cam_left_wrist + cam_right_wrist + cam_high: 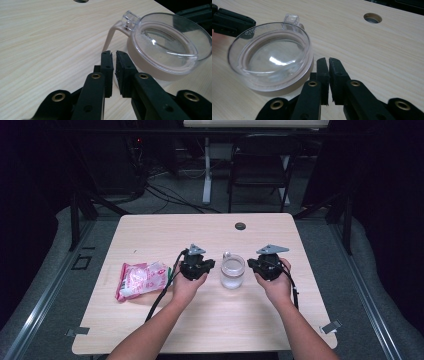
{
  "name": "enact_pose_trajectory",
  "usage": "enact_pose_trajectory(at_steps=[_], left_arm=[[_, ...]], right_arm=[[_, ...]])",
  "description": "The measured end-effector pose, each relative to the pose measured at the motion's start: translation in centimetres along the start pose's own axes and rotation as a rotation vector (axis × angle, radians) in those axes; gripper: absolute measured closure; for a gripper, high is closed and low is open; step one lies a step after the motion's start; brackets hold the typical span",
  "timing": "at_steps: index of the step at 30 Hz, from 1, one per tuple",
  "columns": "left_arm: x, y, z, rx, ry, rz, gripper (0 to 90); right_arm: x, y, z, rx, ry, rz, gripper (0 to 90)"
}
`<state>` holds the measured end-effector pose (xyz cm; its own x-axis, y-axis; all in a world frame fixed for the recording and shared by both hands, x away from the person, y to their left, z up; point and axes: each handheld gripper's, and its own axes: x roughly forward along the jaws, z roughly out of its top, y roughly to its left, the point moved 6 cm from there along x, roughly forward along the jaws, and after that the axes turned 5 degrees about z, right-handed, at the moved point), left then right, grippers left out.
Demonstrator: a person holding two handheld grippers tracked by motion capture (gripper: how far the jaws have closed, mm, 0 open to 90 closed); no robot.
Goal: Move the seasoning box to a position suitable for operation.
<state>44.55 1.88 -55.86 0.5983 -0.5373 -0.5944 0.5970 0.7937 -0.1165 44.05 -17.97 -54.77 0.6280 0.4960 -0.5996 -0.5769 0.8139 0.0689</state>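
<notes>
The clear-lidded jar [233,271] stands mid-counter [165,232], its lower body hidden under the lid in both gripper views and its contents hard to make out. The left claw [113,53] and right claw [327,60] flank it just beside, each with jaws closed on nothing. A pink packet [140,279] lies well apart toward the left edge; open counter lies ahead up to a round cable hole [240,226].

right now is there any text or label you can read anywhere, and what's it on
No text can be read.
Pink and white packet: it bears printing, too small and blurred in the high view to read.
Clear lidded jar: no label or marking on its lid in either gripper view.
Table: bare wood grain, no writing.
</notes>
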Motion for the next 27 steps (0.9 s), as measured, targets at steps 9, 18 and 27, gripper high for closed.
enact_pose_trajectory(at_steps=[9,18,27], left_arm=[[0.6,-1.3,-0.2,0.053,0.016,0.002,87.8],[0.6,-1.4,-0.2,0.062,0.015,-0.013,90.0],[-0.1,-1.8,-1.0,0.099,0.014,-0.056,90.0]], right_arm=[[1.4,0.2,-0.1,-0.027,0.028,0.014,90.0],[1.1,1.1,-0.3,-0.05,0.054,0.009,90.0],[-1.0,3.2,-1.9,-0.053,0.046,0.01,90.0]])
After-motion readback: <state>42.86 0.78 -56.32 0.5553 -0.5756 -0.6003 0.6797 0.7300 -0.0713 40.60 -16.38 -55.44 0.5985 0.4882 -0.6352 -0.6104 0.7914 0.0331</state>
